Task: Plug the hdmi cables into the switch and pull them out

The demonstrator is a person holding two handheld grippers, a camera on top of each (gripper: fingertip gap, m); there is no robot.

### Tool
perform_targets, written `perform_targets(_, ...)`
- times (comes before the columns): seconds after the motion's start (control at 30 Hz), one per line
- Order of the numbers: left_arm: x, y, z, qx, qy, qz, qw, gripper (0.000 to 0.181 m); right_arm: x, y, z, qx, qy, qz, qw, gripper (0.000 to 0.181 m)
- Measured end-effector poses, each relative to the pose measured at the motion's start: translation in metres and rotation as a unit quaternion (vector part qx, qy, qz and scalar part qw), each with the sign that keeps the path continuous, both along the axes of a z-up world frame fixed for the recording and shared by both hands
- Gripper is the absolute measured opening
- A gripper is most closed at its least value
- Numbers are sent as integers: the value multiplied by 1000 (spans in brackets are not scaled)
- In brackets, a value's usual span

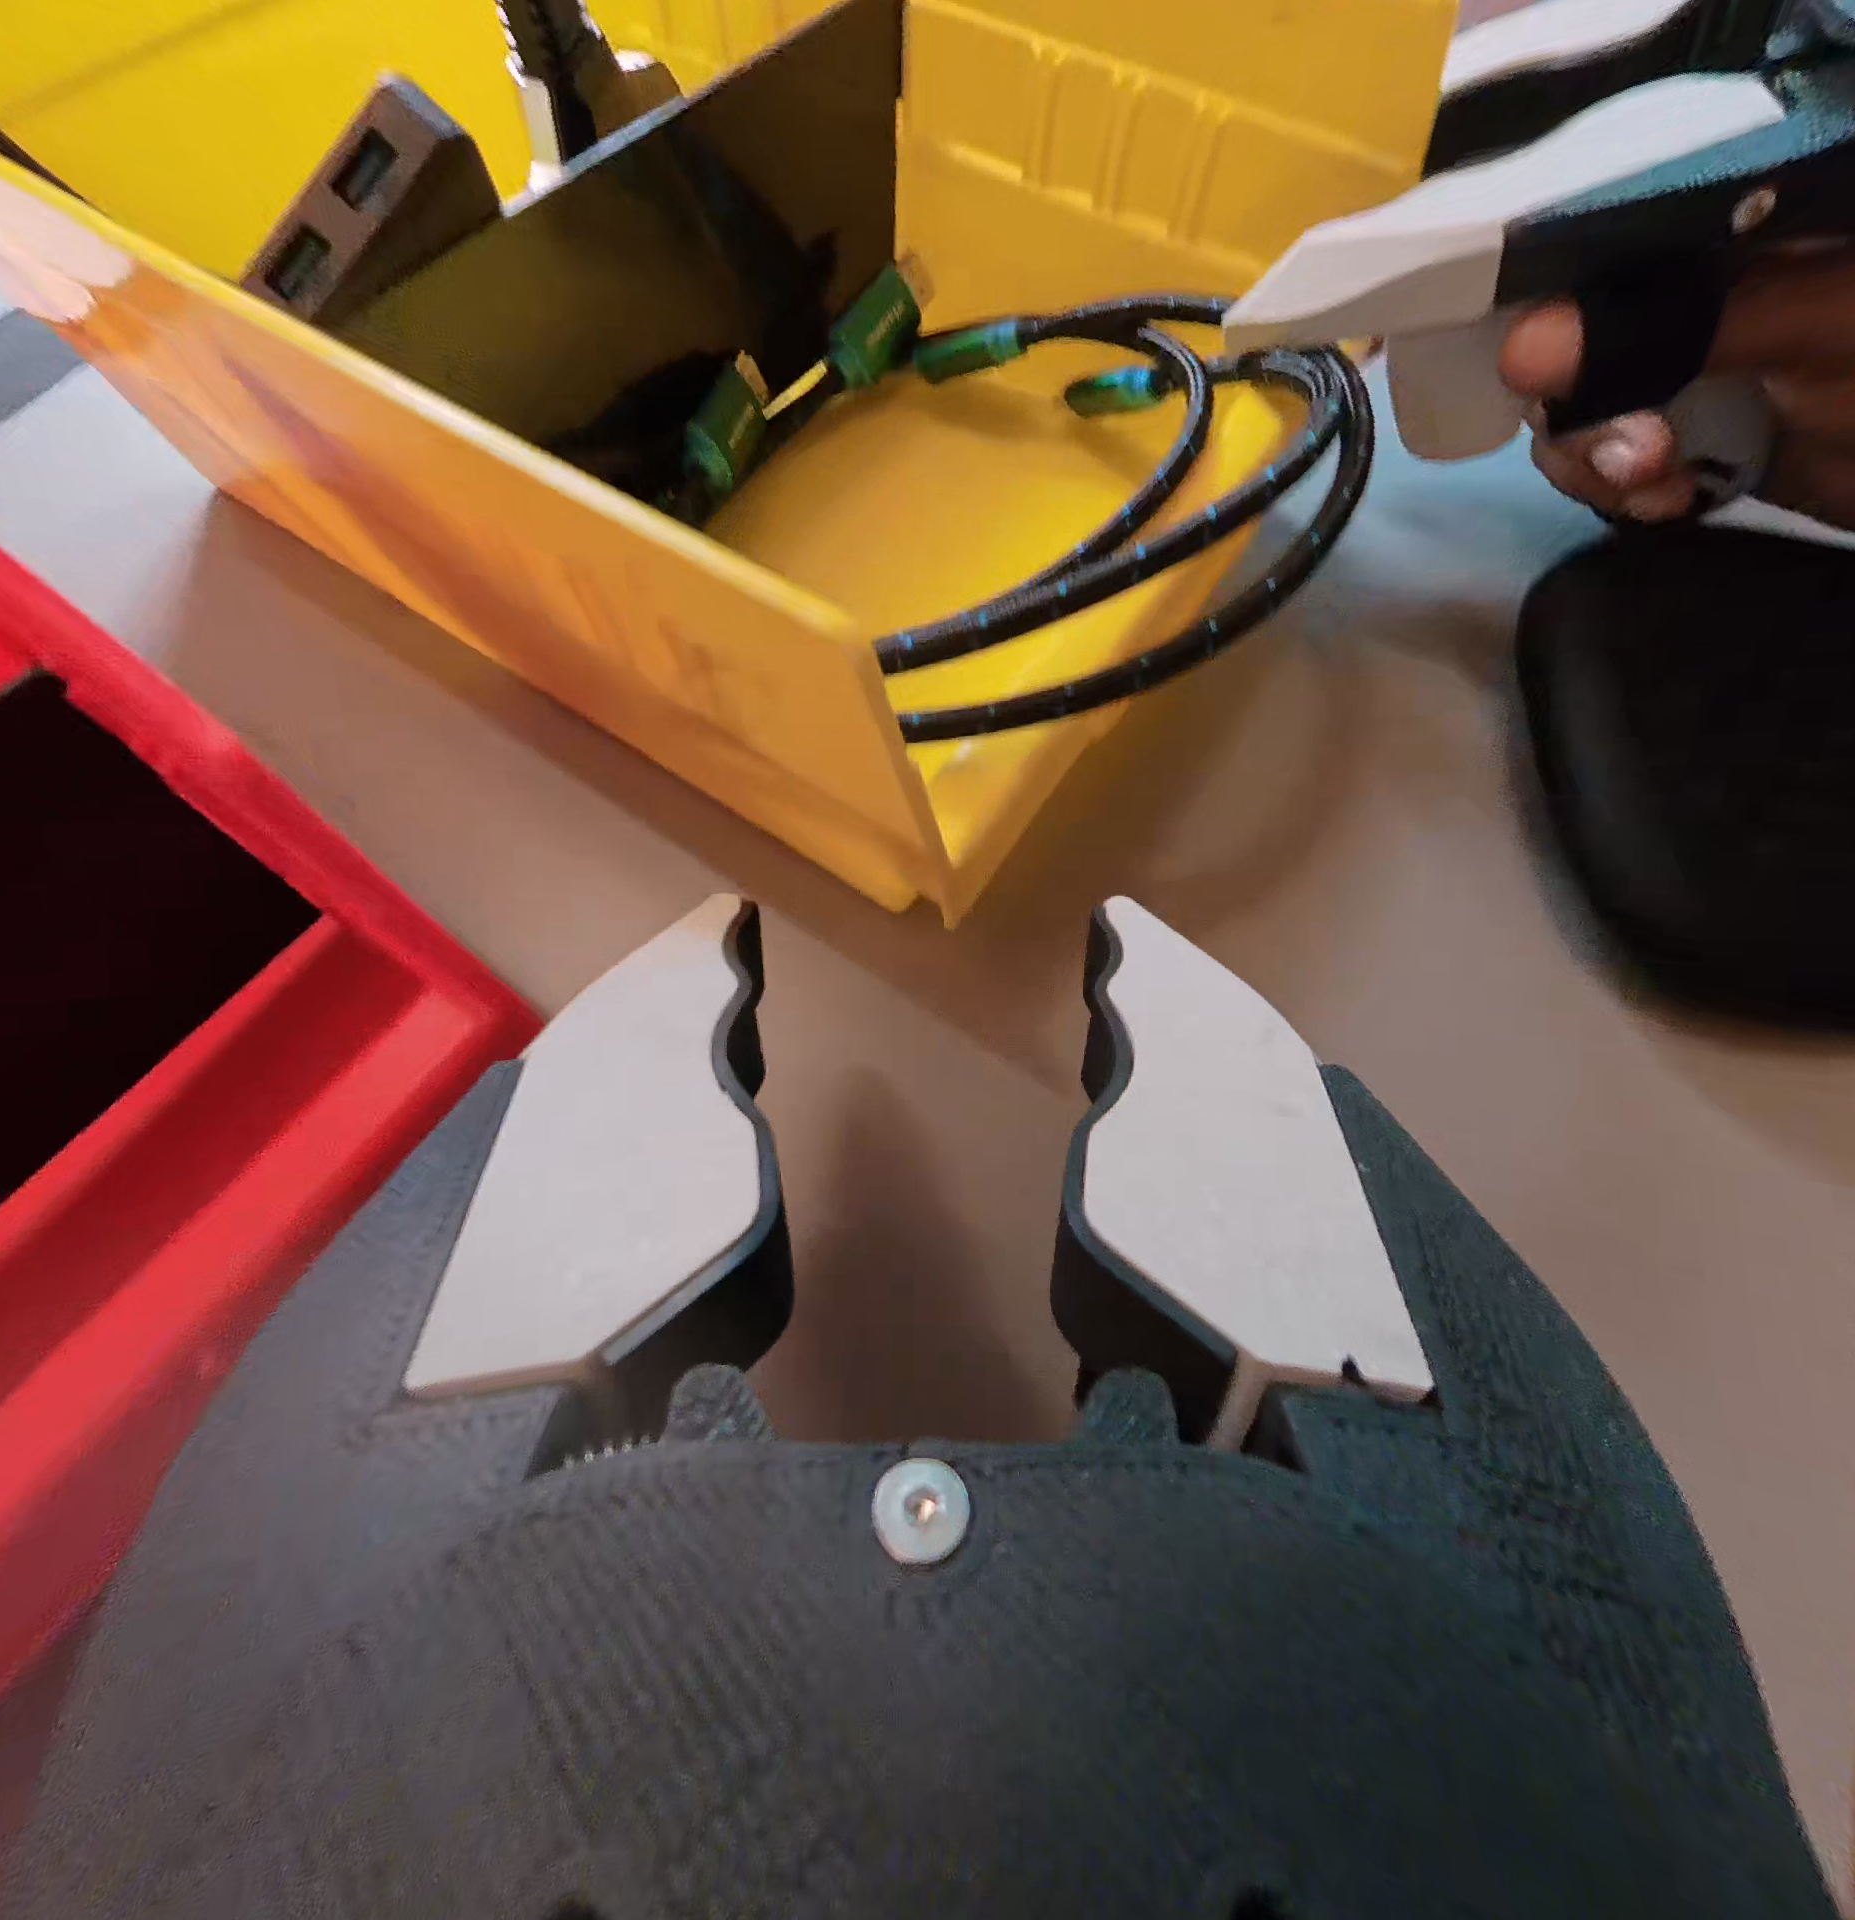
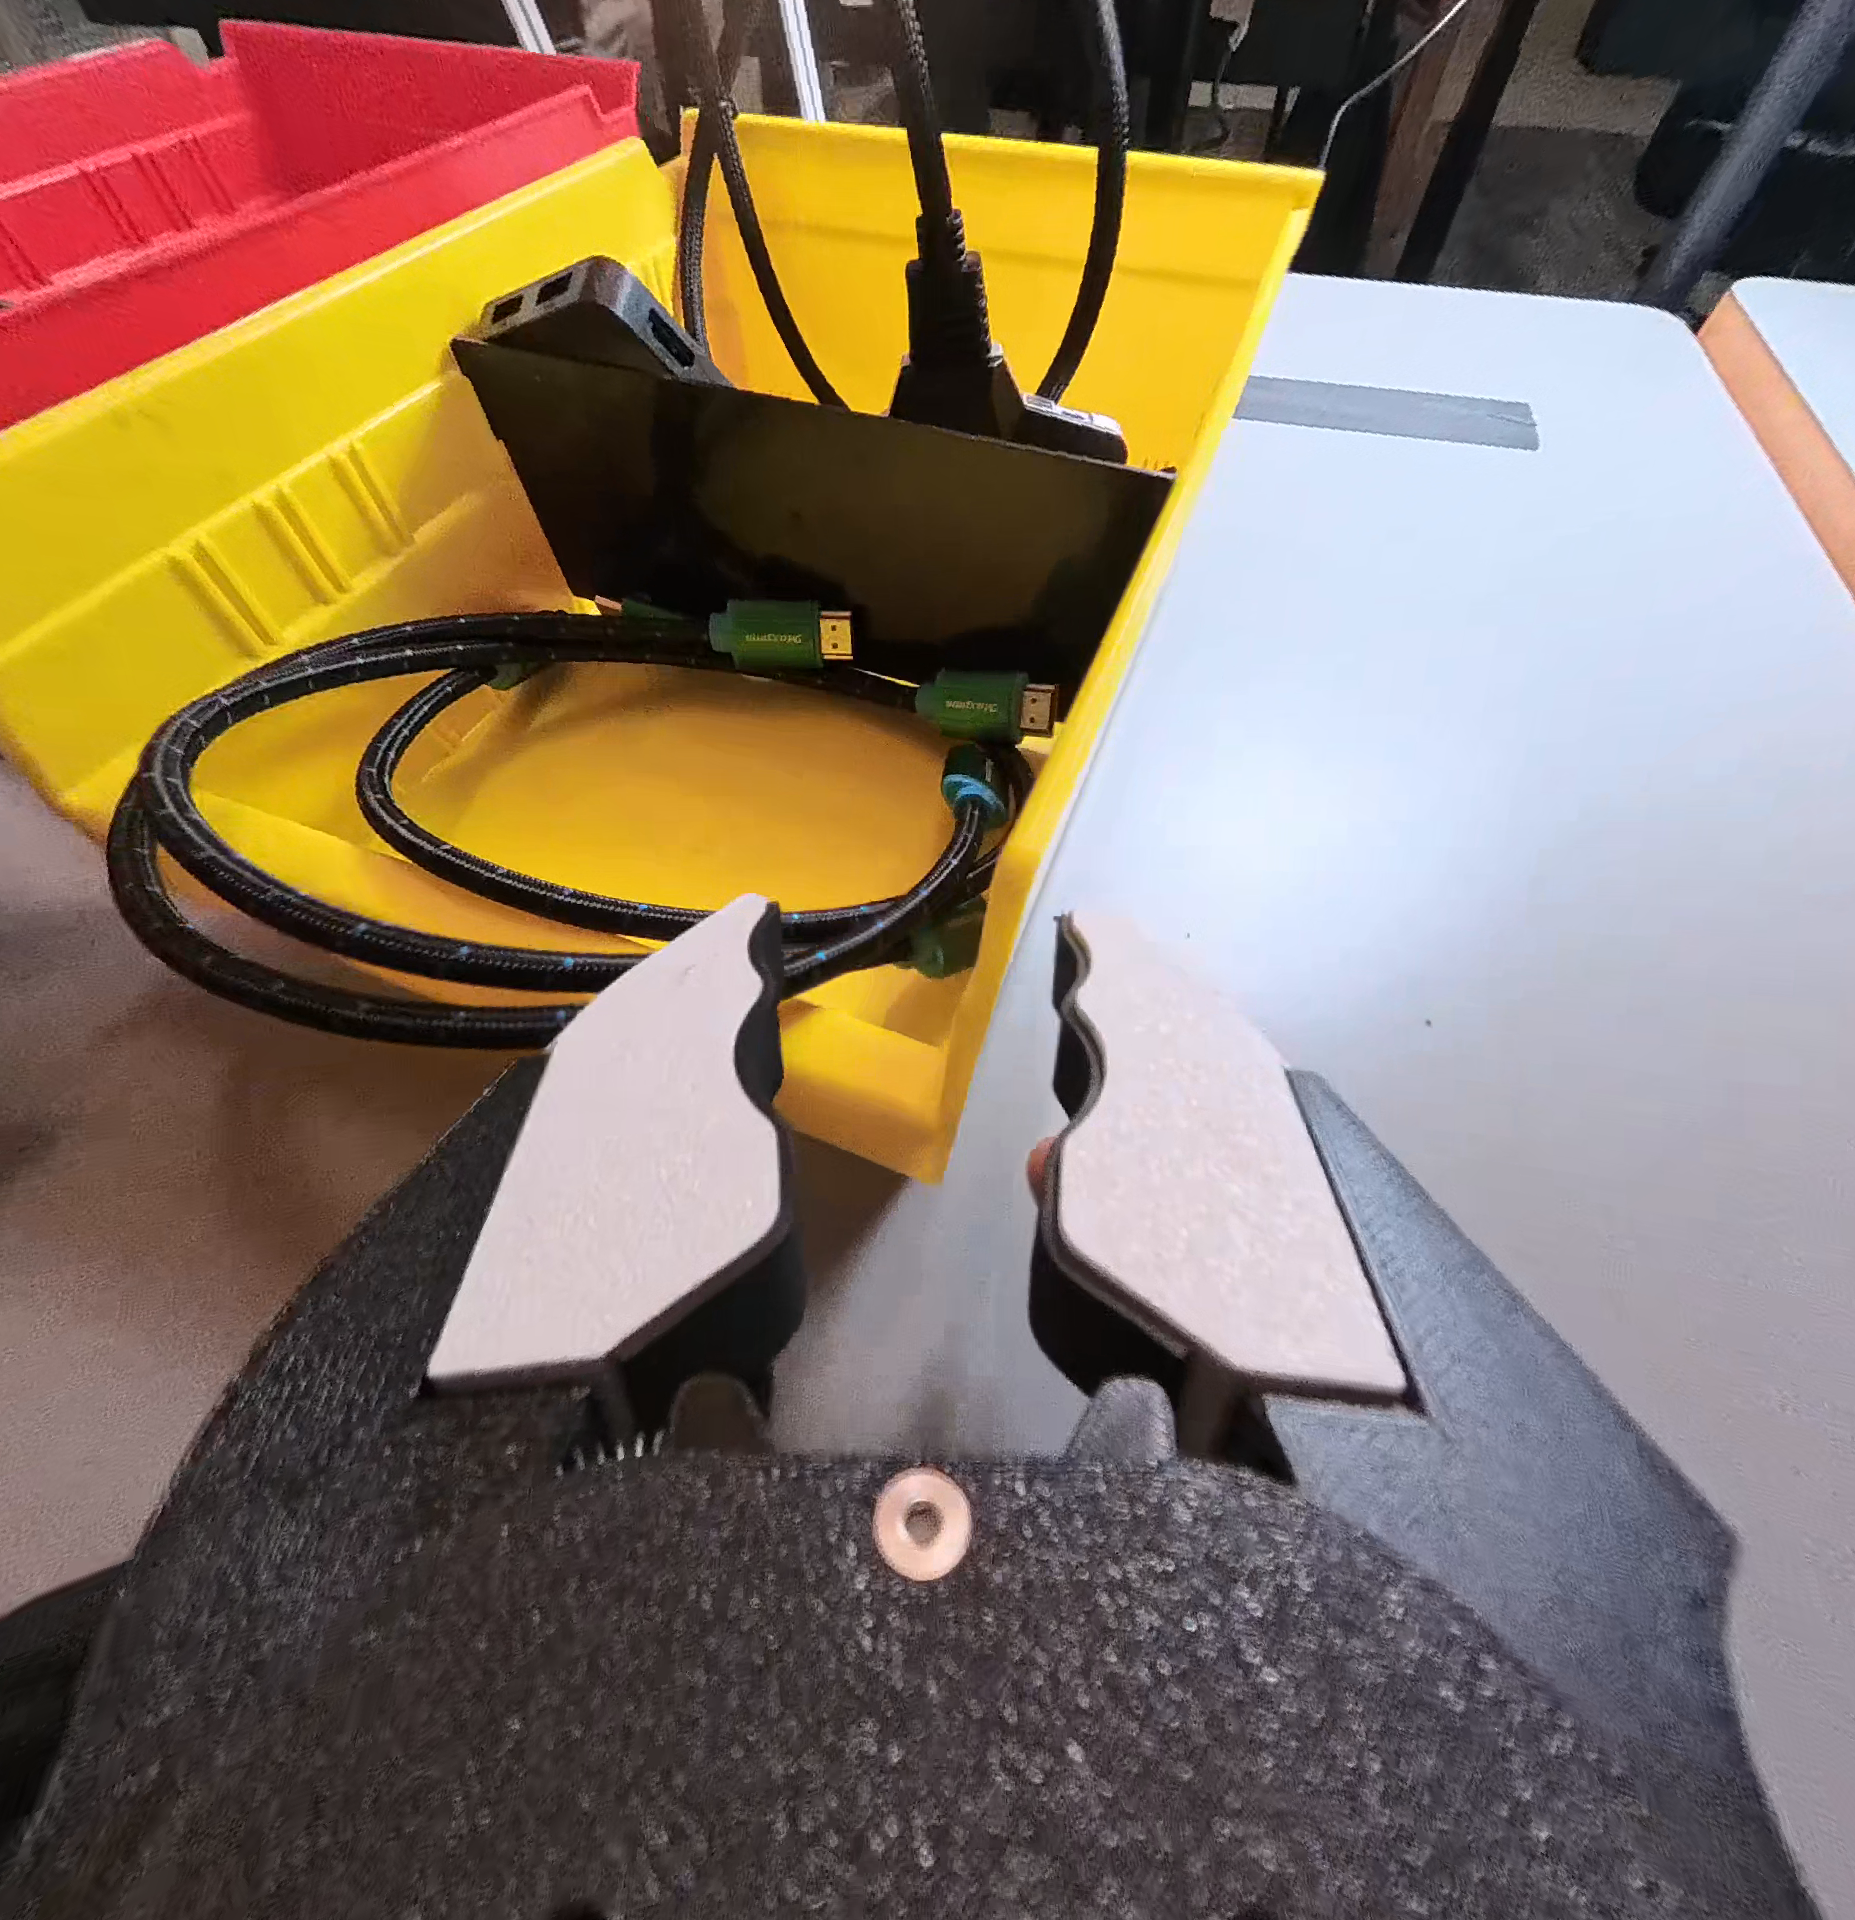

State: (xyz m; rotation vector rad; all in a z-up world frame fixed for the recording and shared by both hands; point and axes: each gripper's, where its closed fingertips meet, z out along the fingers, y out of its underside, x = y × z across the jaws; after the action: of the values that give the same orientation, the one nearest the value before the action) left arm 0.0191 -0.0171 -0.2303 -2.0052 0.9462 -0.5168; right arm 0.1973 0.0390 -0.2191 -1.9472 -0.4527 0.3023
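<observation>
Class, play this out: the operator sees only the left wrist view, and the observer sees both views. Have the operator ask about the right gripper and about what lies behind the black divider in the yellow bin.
Operator: Is the right gripper holding anything?
Observer: No. It is open, with nothing between its fingers.
Operator: What is behind the black divider?
Observer: A thick black plug comes straight down behind it, to the right of the switch, whose end pokes up at the divider's left corner.
</observation>
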Motion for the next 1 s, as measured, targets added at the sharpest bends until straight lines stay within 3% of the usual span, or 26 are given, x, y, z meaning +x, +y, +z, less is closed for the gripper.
perform_targets(0.03, 4, 5, 2, 9, -4, 10, 1000, 58, -1, 1, 0, -4, -3, 3, 1000, 49)
perform_targets(0.2, 19, 27, 8, 48, -4, 56, 997, 45, -3, 15, 3, -15, -42, 1, 999, 40)
perform_targets(0.47, 16, 62, 7, 82, -53, 192, 976, 29, 5, 31, 0, -31, -76, 15, 997, 25)
perform_targets(0.63, 17, 70, 10, 101, -50, 188, 976, 23, 11, 37, 2, -25, -40, -6, 999, 16)
perform_targets(0.8, 15, 68, 14, 122, -44, 183, 975, 20, 11, 30, 6, -15, -57, -11, 998, 12)
perform_targets(1.0, 14, 58, 36, 142, -66, 167, 973, 16, 11, 7, 29, 16, -73, -21, 997, 12)
